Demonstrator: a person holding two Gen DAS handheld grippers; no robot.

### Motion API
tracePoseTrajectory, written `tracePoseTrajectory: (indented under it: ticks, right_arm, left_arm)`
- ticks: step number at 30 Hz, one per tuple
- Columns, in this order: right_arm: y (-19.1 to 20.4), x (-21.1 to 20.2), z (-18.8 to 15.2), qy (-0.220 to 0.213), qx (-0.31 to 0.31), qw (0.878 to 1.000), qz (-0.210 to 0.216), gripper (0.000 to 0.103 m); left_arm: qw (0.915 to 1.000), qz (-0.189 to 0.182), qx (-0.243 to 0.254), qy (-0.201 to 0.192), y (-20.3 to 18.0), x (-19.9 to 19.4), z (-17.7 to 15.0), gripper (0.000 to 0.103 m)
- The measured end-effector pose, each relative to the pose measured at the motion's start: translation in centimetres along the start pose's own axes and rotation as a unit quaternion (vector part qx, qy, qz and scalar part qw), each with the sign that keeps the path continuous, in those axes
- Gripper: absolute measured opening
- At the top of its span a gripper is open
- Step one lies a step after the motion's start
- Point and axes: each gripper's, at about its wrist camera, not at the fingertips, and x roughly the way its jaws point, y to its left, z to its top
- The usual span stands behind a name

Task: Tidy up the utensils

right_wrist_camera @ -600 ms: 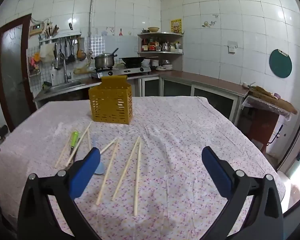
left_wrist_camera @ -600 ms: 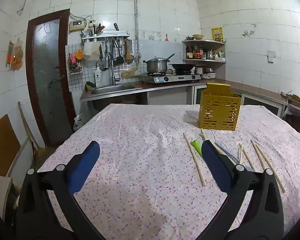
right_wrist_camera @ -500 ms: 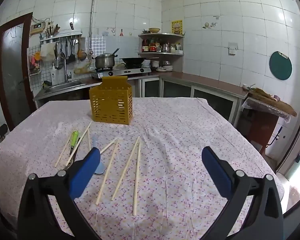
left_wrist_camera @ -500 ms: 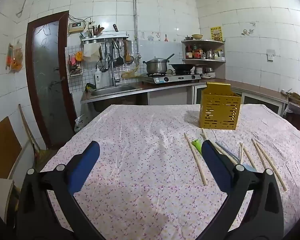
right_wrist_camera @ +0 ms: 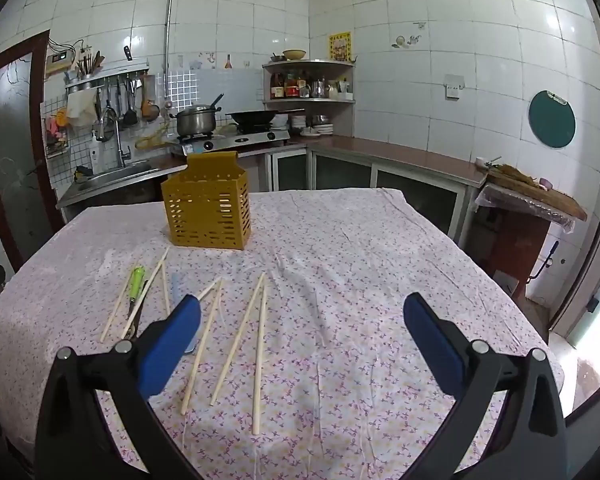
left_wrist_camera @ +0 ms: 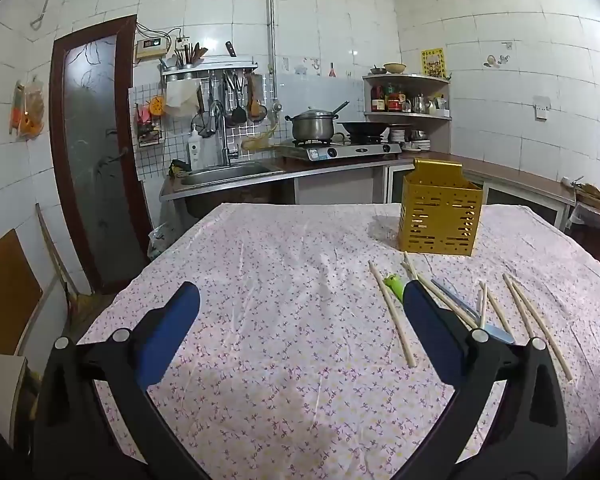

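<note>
Above the tablecloth (left_wrist_camera: pixel 284 320), left claw (left_wrist_camera: pixel 300 304) wide open, empty

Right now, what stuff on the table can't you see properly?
- Yellow holder, both views: its inside is hidden by its own walls, so whether it is empty can't be told.
- Green-handled utensil, right wrist view: its working end lies under a chopstick; in the left wrist view the left tool covers it.
- Blue utensil: its lower end is hidden behind the right tool.
- Shelf bottles: labels too small.
</note>
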Motion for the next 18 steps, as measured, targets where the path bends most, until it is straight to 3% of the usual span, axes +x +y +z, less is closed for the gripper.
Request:
tracePoseTrajectory:
  ticks: [18]
  right_arm:
    - [1.2, -0.4, -0.6, 0.004, -0.007, 1.0, 0.011, 0.099]
  left_arm:
    - [1.0, 0.0, 0.003, 0.005, -0.5, 0.0, -0.5, 0.098]
